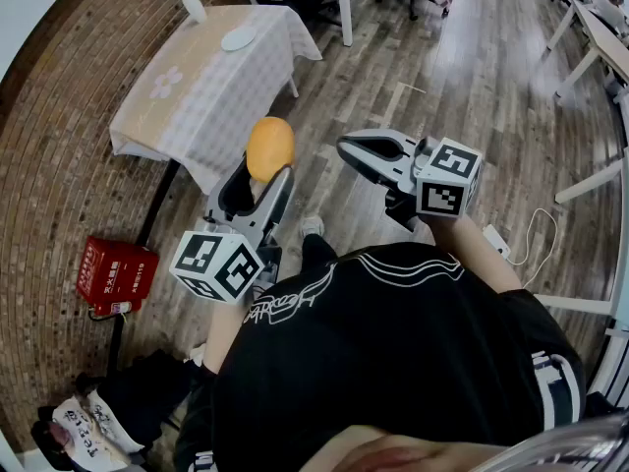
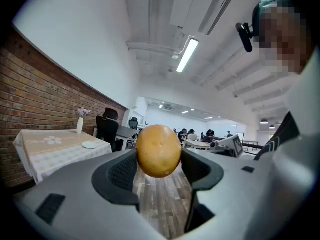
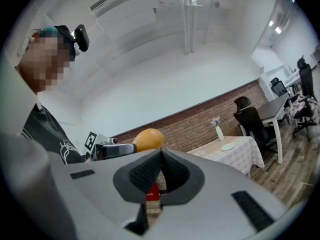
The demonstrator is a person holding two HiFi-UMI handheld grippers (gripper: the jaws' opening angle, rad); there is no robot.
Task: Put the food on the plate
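Ahead at far left, the plate (image 1: 239, 38) sits on the tabletop (image 1: 187, 106), well apart from the food (image 1: 269, 147). The left hand-held gripper (image 1: 261, 180), the nearer one, clamps the food between wide-set jaws. The right hand-held gripper (image 1: 346, 146) is closed and empty.

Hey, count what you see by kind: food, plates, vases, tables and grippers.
food item: 1
plate: 1
vase: 1
table: 1
grippers: 2, left gripper and right gripper
Total: 6
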